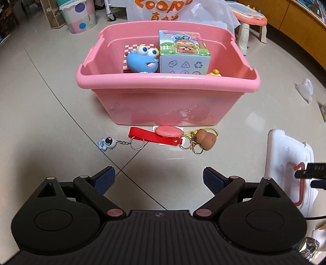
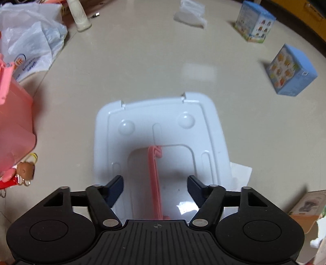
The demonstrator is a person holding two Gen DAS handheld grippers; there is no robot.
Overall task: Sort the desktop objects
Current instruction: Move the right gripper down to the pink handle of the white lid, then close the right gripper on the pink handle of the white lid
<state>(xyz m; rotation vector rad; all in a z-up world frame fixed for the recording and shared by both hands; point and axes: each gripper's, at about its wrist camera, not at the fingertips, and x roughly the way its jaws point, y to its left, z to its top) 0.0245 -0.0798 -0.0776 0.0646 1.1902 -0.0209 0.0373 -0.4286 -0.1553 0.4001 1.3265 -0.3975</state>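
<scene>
A pink bin (image 1: 167,81) stands on the tiled floor and holds a blue frog toy (image 1: 142,61), a cartoon box (image 1: 184,53) and a yellow toy (image 1: 214,73). In front of it lie an astronaut keychain (image 1: 107,143), a red strap keychain (image 1: 154,137) with a pink oval tag, and a brown gourd keychain (image 1: 205,139). My left gripper (image 1: 159,182) is open and empty, short of the keychains. My right gripper (image 2: 154,188) is open over a white lid (image 2: 163,130), its fingers on either side of the lid's pink handle (image 2: 154,179). The lid also shows at the right of the left wrist view (image 1: 289,163).
Two blue boxes (image 2: 293,71) (image 2: 254,21) stand on the floor at the far right. A white plastic bag (image 2: 30,38) lies at the left. A child's play table (image 1: 250,22) and a patterned bucket (image 1: 78,15) stand behind the bin.
</scene>
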